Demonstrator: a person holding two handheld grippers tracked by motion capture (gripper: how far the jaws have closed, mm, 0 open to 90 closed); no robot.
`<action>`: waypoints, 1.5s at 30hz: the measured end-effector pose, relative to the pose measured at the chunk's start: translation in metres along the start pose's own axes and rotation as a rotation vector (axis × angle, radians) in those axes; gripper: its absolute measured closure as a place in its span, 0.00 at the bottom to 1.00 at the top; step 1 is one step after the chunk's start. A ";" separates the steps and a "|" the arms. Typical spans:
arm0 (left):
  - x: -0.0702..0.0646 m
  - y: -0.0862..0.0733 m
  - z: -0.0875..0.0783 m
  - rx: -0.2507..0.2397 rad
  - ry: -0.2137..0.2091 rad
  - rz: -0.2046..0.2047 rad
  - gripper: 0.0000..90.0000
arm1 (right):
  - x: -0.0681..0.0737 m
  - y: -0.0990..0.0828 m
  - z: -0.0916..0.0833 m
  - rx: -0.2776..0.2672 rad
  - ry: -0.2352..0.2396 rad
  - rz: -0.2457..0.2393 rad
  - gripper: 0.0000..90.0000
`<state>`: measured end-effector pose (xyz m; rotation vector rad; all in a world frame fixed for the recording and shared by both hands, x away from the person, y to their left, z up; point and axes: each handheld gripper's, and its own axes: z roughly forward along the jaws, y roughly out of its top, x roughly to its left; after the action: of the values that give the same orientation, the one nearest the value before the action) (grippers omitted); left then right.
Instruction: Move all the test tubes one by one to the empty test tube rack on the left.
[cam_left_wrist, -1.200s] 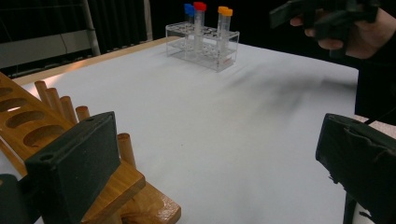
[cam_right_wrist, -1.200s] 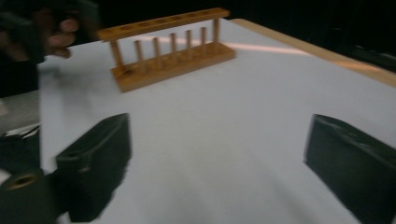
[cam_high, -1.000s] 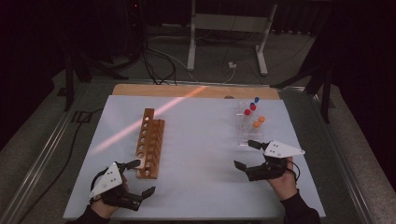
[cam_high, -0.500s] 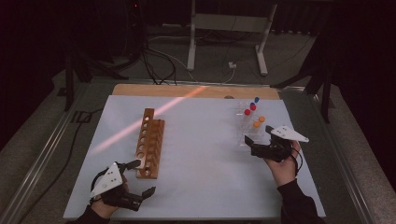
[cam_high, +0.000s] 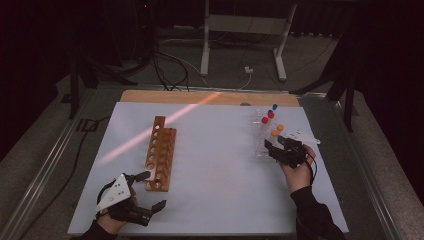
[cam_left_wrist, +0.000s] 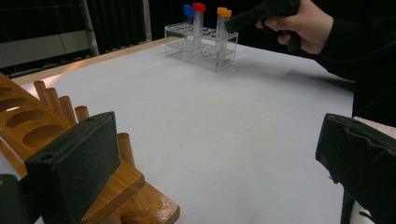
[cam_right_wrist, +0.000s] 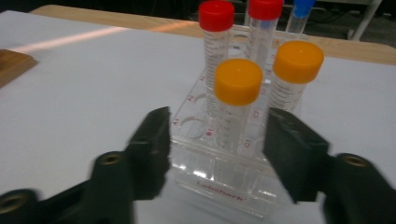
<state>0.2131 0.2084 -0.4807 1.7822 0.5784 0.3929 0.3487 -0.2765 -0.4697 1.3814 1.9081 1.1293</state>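
dark floor, loose cables and a grey metal stand (cam_high: 243, 35) surround the white table (cam_high: 215, 165) in the high view. on its left part lies a long wooden rack with round holes (cam_high: 160, 152). toward the right edge stands a clear plastic tube rack (cam_high: 266, 137) holding capped tubes, two red, two orange and one blue. the left gripper (cam_high: 150, 192) rests near the front left corner, just beside the wooden rack's near end, jaws spread wide with nothing between them. the right gripper (cam_high: 272, 150) sits at the near side of the clear rack, its tips right by the tubes.

from the left gripper view, the two black jaws stand far apart, one in front of the wooden rack (cam_left_wrist: 70, 154), while the clear rack (cam_left_wrist: 201, 46) stands across the table with the right gripper (cam_left_wrist: 233, 21) at the orange caps.

from the right gripper view, the jaws have just been closing and now stand half spread on either side of the nearest orange-capped clear tube (cam_right_wrist: 236, 100), which stands upright in the clear rack (cam_right_wrist: 219, 182); the pads are not pressing on it. a second orange-capped tube (cam_right_wrist: 294, 77) stands just beside it.
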 end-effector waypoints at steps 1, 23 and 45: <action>0.000 0.000 0.000 0.000 0.000 -0.001 0.01 | -0.001 0.000 0.001 0.007 0.003 -0.001 0.55; 0.000 0.000 -0.001 -0.008 0.005 0.002 0.01 | -0.001 0.006 0.009 0.024 -0.048 -0.042 0.83; -0.004 0.010 -0.002 -0.015 -0.042 -0.009 0.01 | 0.022 0.038 -0.040 -0.143 0.006 -0.137 0.83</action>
<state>0.2106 0.2056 -0.4703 1.7689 0.5525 0.3518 0.3280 -0.2635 -0.4156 1.1543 1.8568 1.1789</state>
